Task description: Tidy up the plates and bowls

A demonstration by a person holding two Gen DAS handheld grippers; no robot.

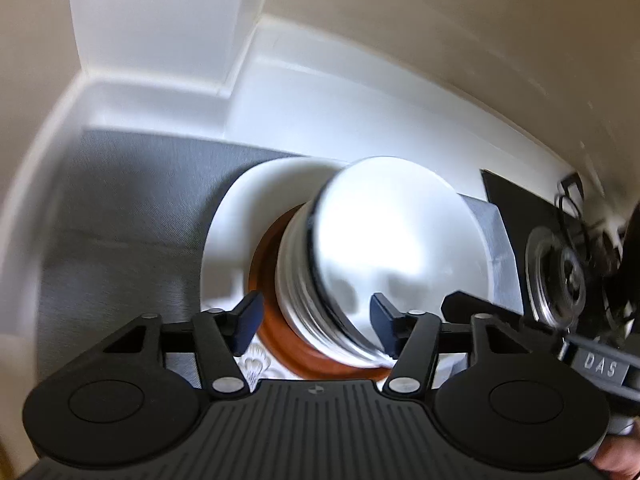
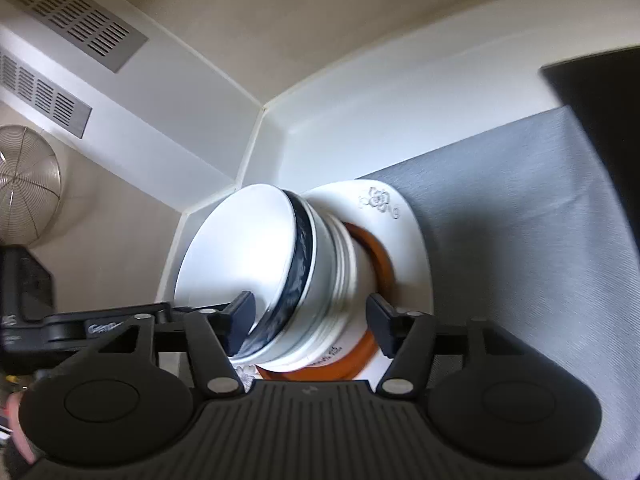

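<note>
A stack of nested white ceramic bowls [image 1: 384, 256], one dark-rimmed, sits on an orange-brown plate [image 1: 320, 356] over a flowered white plate [image 2: 384, 208], on a grey mat [image 1: 128, 216] in the tabletop corner, seemingly to gather the crockery compactly; both the left tongs [image 1: 316, 326] and right tongs [image 2: 308, 324] straddle the stack's rims, released, pads clear

Cream walls [image 2: 320, 20] meet in a corner above a white ledge [image 2: 360, 120]. A grey textured mat [image 2: 520, 220] covers the counter. 2 metal vent grilles [image 2: 76, 12] sit high on the left wall, with a round wire mesh cover [image 2: 28, 184] below them. A gas stove burner [image 1: 560, 268] stands beside the mat.
</note>
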